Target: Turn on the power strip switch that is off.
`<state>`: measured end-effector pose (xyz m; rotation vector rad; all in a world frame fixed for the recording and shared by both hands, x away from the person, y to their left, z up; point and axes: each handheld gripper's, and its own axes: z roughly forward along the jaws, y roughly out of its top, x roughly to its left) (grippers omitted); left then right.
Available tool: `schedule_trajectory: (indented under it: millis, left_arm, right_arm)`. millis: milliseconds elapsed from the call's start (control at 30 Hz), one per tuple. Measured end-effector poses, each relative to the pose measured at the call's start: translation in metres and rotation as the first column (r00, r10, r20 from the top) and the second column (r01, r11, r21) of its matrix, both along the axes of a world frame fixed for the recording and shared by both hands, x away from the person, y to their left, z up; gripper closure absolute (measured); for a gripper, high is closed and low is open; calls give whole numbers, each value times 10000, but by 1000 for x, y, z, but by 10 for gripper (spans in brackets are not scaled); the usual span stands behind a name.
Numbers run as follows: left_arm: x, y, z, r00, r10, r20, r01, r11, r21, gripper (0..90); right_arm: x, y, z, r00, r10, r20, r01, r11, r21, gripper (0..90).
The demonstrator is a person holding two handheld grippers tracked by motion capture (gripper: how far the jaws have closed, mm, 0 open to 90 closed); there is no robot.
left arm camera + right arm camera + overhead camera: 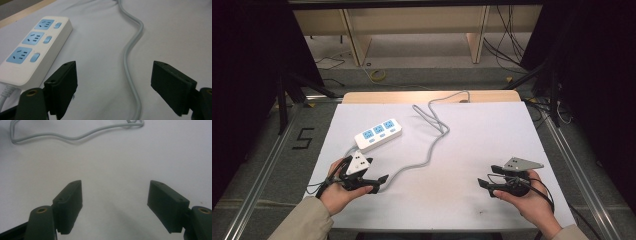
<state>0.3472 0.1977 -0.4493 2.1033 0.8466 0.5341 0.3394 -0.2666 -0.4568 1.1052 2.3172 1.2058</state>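
Take the strip (378,134) as your landmark: it lies flat on the white sheet (472,190) toward the far left, with three blue sockets facing up. Its grey cord (432,145) leaves the strip's near-left end, passes just beside your left gripper (379,181), then snakes away past the strip's right side to the table's far edge.

Your left gripper hangs just near of the strip, jaws spread wide and empty; in the left gripper view the cord (131,62) runs right between them. Your right gripper (484,181) sits well to the strip's right, jaws likewise spread with nothing but bare sheet between them.

The strip should handle as a light, rigid plastic block with smooth, rather slippery sides, so pinch it across its narrow width, near the middle, not over the switches. The cord looks limp yet springy: it will likely bend where you grab it and drag the strip along if you pull hard. Take it where it lies straight, close to the strip.
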Motion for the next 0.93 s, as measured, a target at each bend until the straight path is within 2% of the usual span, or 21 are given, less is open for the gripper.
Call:
schedule_trajectory:
  millis: [367, 667, 933]
  left_arm:
    - [-10, 15, -8, 9996, 216, -188, -214, 9997, 83, 195]
    - [-9, 10, -7, 10000, 38, -46, -37, 9998, 195, 194]
    - [-9, 10, -6, 9999, 63, -104, -62, 9999, 102, 194]
  right_arm:
    - [0, 0, 0, 10000, 15, -26, -15, 10000, 2, 283]
    - [0, 0, 0, 10000, -7, 14, 7, 10000, -3, 283]
    - [-1, 0, 0, 10000, -11, 51, 10, 10000, 10, 283]
